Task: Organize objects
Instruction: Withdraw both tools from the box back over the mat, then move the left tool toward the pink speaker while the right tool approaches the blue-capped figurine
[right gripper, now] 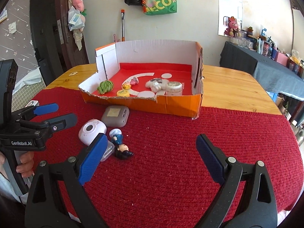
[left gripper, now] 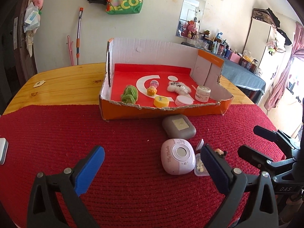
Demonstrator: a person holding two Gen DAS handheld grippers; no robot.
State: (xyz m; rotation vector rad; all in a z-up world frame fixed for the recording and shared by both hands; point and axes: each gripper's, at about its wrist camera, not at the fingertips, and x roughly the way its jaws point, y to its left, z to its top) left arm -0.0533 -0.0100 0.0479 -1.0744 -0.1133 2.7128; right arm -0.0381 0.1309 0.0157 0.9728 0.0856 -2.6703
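Note:
On the red knitted mat [left gripper: 57,133] in front of the orange cardboard box [left gripper: 163,112] lie a grey case [left gripper: 178,126], a pink round device [left gripper: 178,156], a small clear box [left gripper: 199,168] and a toy figurine [right gripper: 120,146] on its side. My left gripper [left gripper: 152,161] is open, and the pink device sits untouched between its fingers, near the right one. My right gripper [right gripper: 152,152] is open and empty over bare mat, with the figurine just inside its left finger. The box holds a green knit piece [left gripper: 129,94], a yellow tin [left gripper: 161,101], a white plush [left gripper: 178,89] and a cream jar [left gripper: 203,93].
The mat covers the near half of a wooden table [left gripper: 66,83]. A white object [left gripper: 2,150] lies at the mat's left edge. A side table with a dark cloth and bottles [right gripper: 266,60] stands at the right. A hand [right gripper: 24,163] holds the left gripper's handle.

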